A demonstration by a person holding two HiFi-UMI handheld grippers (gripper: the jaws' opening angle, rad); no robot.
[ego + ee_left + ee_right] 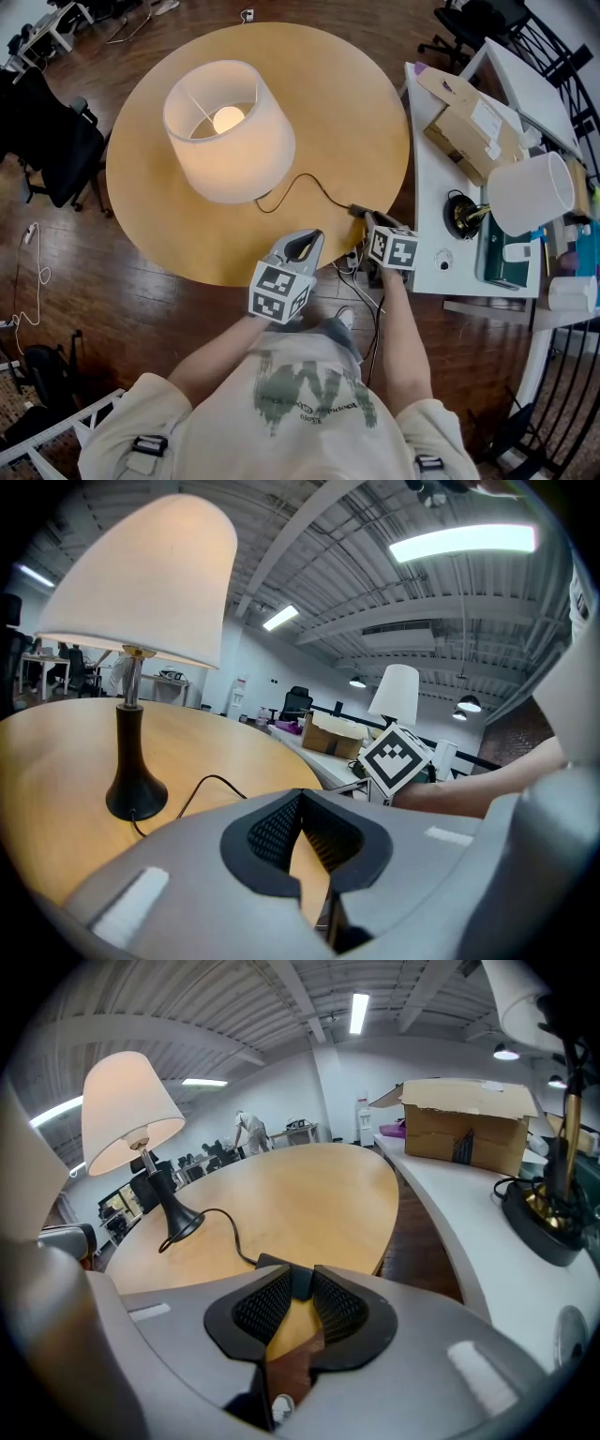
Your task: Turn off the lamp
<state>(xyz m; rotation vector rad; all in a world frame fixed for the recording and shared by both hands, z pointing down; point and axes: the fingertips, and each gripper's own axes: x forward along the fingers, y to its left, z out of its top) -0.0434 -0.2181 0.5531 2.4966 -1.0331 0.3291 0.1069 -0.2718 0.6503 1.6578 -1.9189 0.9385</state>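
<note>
The lamp (230, 131) stands lit on the round wooden table (356, 103), its white shade glowing; it also shows in the left gripper view (150, 574) and the right gripper view (127, 1110). Its black cord (309, 180) runs to an inline switch (359, 210) near the table's near-right edge. My right gripper (364, 217) is shut on that switch (270, 1262), which sits between the pads at the tips (300, 1281). My left gripper (305, 244) hovers at the table's near edge, left of the right one, shut and holding nothing (300, 799).
A white desk (427, 187) stands right of the table with a cardboard box (473, 127), a second unlit white lamp (530, 192) and a black cable base (461, 214). A black office chair (52, 141) stands at the left. Cables hang below the table's edge (361, 267).
</note>
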